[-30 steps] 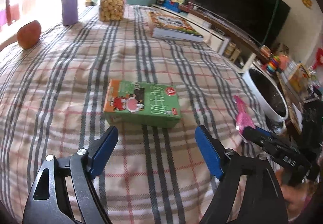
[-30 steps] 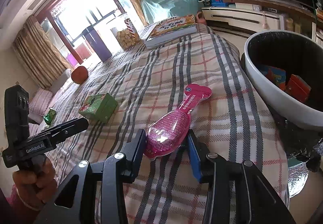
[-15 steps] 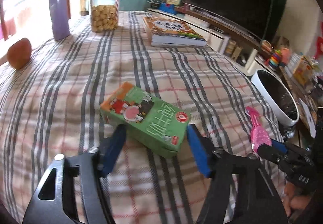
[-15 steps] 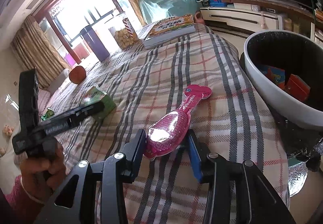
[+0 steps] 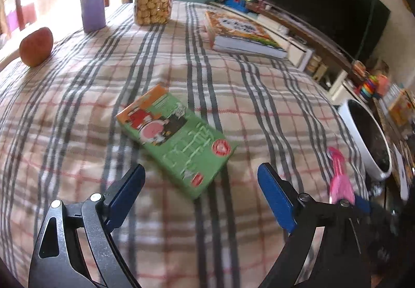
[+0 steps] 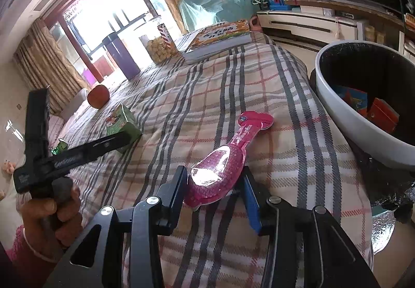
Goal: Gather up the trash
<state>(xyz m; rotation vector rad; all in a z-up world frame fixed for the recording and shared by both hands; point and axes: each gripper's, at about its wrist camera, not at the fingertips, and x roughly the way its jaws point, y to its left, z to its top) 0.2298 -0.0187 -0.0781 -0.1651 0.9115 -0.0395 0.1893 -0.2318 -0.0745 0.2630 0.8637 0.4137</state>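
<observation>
left gripper (image 5: 201, 179) spread wide short of green carton (image 5: 176, 139); right gripper (image 6: 214, 184) clamps pink packet (image 6: 223, 162), bin (image 6: 337, 106) edge cropped.

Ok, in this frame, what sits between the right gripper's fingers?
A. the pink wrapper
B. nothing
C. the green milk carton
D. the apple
A: in the right wrist view the right gripper is shut on the wide end of the pink wrapper, which lies on the plaid cloth.

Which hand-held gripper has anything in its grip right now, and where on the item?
The right hand-held gripper is closed on the wide bottom end of the pink packet. The left hand-held gripper is open and holds nothing; the green carton lies just ahead.
</observation>
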